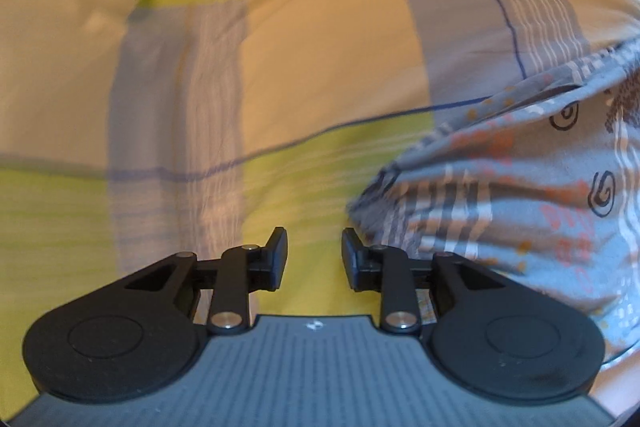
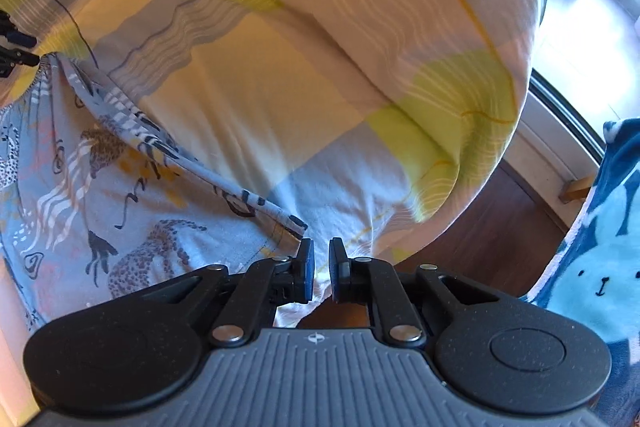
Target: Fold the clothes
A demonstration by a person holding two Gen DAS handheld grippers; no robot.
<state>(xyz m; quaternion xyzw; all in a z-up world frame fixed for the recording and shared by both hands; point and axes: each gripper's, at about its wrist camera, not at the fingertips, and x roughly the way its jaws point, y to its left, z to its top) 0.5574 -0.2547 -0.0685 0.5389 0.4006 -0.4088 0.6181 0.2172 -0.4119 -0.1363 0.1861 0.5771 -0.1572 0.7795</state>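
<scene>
The left gripper [image 1: 314, 247] hangs with its jaws spread and nothing between them, above a checked yellow, green and grey bed cover [image 1: 328, 67]; the task's garment [image 1: 520, 187], light blue with an animal print, lies ahead and to the right of it, its near edge just beside the right finger. The right gripper [image 2: 320, 259] has its jaws nearly together with a narrow gap and no cloth between them, the garment's corner [image 2: 292, 227] just ahead-left of the tips. Wooden floor [image 2: 500, 227] shows right of it, with a blue rabbit-print fabric [image 2: 608, 247] farthest right.
</scene>
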